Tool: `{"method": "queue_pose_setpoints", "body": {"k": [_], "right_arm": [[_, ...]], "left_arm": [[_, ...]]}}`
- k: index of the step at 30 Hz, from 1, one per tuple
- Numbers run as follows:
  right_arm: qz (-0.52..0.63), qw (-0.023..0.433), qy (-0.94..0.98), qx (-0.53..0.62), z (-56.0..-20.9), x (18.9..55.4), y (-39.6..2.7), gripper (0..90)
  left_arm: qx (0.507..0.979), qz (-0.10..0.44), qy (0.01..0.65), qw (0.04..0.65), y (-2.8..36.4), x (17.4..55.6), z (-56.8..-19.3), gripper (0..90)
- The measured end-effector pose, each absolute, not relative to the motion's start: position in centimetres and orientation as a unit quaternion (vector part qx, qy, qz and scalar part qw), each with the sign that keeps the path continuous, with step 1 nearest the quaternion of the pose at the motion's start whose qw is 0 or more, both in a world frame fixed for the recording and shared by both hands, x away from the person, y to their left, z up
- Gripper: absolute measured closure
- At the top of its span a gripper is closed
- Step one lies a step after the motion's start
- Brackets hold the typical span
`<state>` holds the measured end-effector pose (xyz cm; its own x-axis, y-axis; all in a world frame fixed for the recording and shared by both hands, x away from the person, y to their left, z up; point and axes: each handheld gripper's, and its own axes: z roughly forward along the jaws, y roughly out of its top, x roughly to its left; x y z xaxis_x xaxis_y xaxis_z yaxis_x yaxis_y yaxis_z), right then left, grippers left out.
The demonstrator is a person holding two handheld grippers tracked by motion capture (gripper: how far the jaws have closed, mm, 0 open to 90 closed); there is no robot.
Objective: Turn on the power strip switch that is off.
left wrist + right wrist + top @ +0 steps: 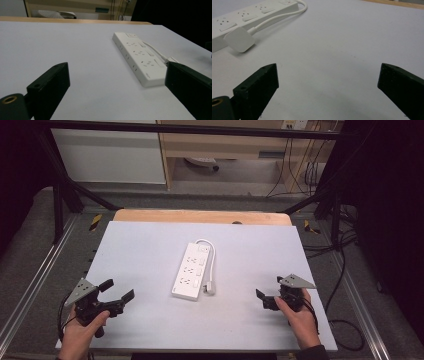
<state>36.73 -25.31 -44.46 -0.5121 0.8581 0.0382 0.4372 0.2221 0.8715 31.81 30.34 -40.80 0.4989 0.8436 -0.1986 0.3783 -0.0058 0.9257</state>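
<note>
Both grippers released and empty, left [116,293] and right [270,292] flanking the strip [190,271]; approach the plug [210,288], nearer the right, squarely before closing.

Long white plastic power strip [190,271] lies flat, sockets up, near middle of pale grey desk [140,255], long axis running away from person and slightly angled. Three socket groups in row, small switch beside each. Short white cable [212,260] leaves far end, loops back along right side. Flat white rounded-square plug [209,288] rests on desk by near right corner.
</note>
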Motion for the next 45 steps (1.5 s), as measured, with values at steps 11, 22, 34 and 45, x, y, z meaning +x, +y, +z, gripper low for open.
{"method": "queue_pose_setpoints", "body": {"k": [11, 22, 34, 45], "right_arm": [[0.445, 0.234, 0.751, 0.427, -44.4, 36.5, -24.9, 3.4], [0.444, 0.233, 0.754, 0.424, -44.5, 36.6, -24.8, 3.2], [0.447, 0.233, 0.751, 0.427, -44.4, 36.6, -24.9, 3.1], [0.448, 0.233, 0.748, 0.431, -44.4, 36.5, -25.0, 3.1]], "left_arm": [[0.676, 0.207, 0.437, 0.556, 29.6, 31.8, -40.1, 5.9], [0.679, 0.212, 0.416, 0.566, 28.7, 31.9, -39.0, 5.2], [0.673, 0.21, 0.414, 0.575, 28.1, 32.4, -38.2, 5.7], [0.675, 0.21, 0.408, 0.577, 27.1, 32.7, -37.2, 5.9]]}}
